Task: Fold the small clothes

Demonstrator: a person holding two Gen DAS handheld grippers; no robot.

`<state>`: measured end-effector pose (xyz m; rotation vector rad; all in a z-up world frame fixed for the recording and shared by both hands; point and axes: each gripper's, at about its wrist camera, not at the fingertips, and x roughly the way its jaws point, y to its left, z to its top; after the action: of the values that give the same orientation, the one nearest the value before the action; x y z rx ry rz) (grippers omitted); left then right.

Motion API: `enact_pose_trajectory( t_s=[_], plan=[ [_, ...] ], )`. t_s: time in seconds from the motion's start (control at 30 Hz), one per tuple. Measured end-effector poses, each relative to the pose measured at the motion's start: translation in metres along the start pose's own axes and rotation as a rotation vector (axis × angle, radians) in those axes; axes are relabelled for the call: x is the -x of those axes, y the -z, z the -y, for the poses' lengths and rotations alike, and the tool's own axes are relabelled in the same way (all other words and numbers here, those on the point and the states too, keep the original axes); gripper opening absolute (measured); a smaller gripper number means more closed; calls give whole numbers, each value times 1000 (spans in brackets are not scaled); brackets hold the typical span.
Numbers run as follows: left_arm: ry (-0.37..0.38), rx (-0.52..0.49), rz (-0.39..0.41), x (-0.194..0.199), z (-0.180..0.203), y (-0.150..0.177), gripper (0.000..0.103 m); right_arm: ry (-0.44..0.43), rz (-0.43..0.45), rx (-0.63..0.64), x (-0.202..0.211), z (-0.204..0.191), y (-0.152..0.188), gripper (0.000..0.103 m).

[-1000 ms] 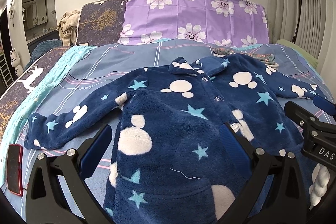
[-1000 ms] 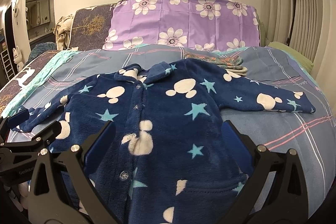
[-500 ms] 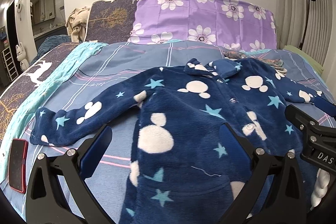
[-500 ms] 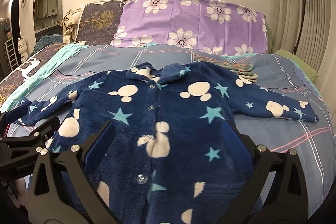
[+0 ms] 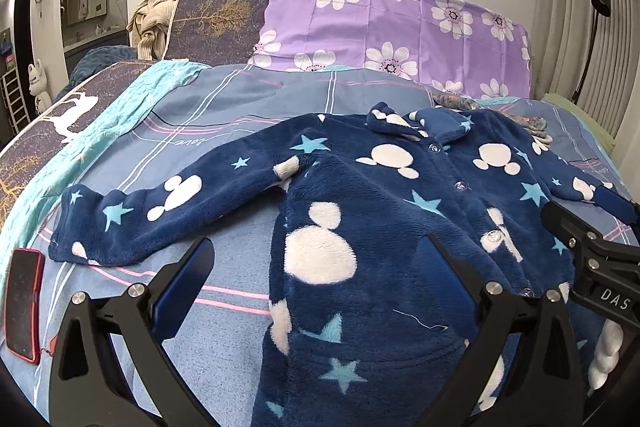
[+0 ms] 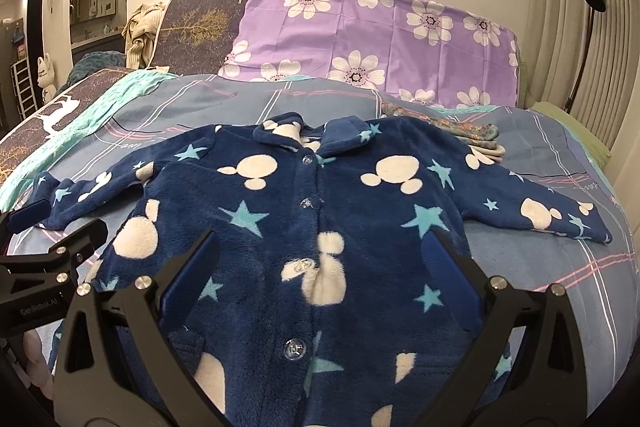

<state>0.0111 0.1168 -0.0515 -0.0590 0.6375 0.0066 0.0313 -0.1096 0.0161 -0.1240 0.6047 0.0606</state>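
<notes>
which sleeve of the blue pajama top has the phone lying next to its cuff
The left sleeve: the red phone lies just beside its cuff. The right sleeve has only bedsheet around its cuff.

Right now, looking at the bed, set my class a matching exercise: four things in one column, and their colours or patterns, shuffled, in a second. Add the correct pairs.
Column 1
1. fleece top
2. pillow
3. phone
4. bedsheet

Column 2
A. purple with white flowers
B. dark screen in a red case
C. navy with white shapes and light blue stars
D. grey-blue with thin pink and white lines

Pairs: 1-C, 2-A, 3-B, 4-D
</notes>
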Motion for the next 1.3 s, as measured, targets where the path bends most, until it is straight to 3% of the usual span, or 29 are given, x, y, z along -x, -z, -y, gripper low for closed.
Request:
enact_pose_trajectory(
  t_s=[0.13, 0.27, 0.4, 0.5, 0.63, 0.83, 0.9, 1.03, 1.07, 1.1, 1.13, 1.2, 1.3],
  plan=[
    [9, 16, -6, -6, -7, 2, 98, 6, -1, -2, -2, 0, 0, 101],
    [37, 50, -31, -16, -23, 3, 87, -9, 2, -5, -5, 3, 0, 100],
    [88, 163, -88, -30, -64, 6, 68, -107, -27, -40, -12, 17, 2, 64],
    [80, 339, -126, -38, -118, 17, 65, -109, -73, -65, -23, 31, 5, 52],
    [9, 552, -145, -43, -191, 35, 65, -63, -100, -75, -32, 45, 12, 52],
    [-88, 888, -178, -59, -275, 57, 70, -45, -130, -102, -41, 58, 18, 62],
    [-70, 958, -171, -63, -287, 59, 70, -44, -131, -101, -43, 59, 18, 64],
    [-91, 980, -129, -76, -298, 44, 70, -47, -136, -108, -44, 61, 19, 66],
    [-100, 979, -113, -80, -301, 40, 60, -48, -137, -110, -45, 62, 19, 66],
    [-109, 976, -102, -84, -303, 36, 24, -49, -139, -113, -47, 63, 19, 66],
    [-98, 977, -97, -90, -306, 28, 10, -50, -141, -115, -47, 64, 19, 66],
    [-68, 977, -69, -90, -306, 14, 12, -48, -136, -119, -46, 68, 18, 66],
    [-33, 785, 55, -72, -266, -54, 12, -34, -120, -133, -45, 77, 16, 68]
  ],
)
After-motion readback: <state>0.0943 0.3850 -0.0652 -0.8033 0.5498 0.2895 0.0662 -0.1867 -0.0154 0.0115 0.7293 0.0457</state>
